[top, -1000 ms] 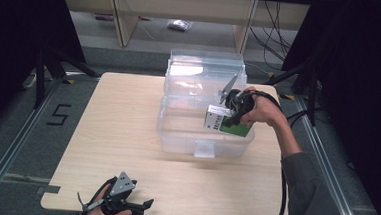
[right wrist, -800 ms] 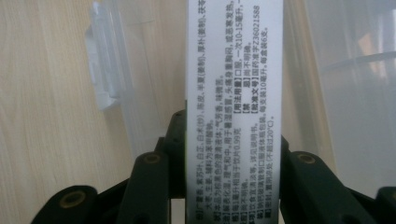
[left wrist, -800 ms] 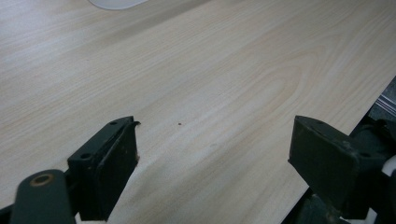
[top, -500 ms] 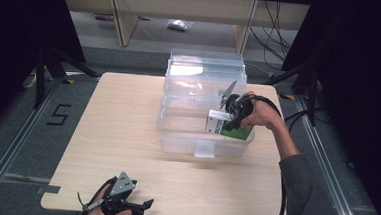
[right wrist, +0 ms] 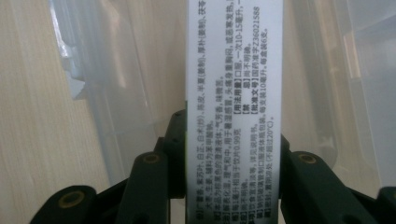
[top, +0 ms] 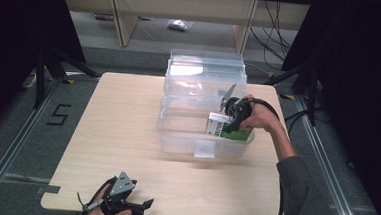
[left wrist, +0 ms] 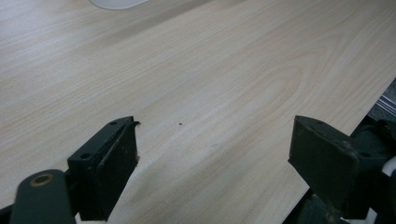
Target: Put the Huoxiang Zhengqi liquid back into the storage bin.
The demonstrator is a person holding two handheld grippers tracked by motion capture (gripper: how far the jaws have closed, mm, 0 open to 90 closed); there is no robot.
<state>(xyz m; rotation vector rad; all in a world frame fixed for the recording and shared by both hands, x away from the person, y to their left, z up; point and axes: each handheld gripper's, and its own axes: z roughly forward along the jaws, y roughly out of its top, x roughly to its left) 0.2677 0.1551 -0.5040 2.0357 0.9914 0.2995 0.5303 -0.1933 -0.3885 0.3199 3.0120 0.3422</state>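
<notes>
**Box held inside the clear bin**

I have the right tongs [top: 226, 120] reaching into the clear plastic bin [top: 203, 149], which sits on the far right part of the bench [top: 107, 132]. Its lid stands open at the far side. The right tongs are clenched on a white and green carton [top: 218, 126]; in the right gripper view the carton [right wrist: 233, 93] stands between both jaws, its white face covered in small printed text. From above, the carton sits low in the right half of the bin, near the front wall; I cannot tell whether it touches the floor of the bin.

My left tongs [top: 135, 205] rest at the near edge of the bench, released, jaws spread wide over bare wood in the left gripper view [left wrist: 215, 154].
</notes>
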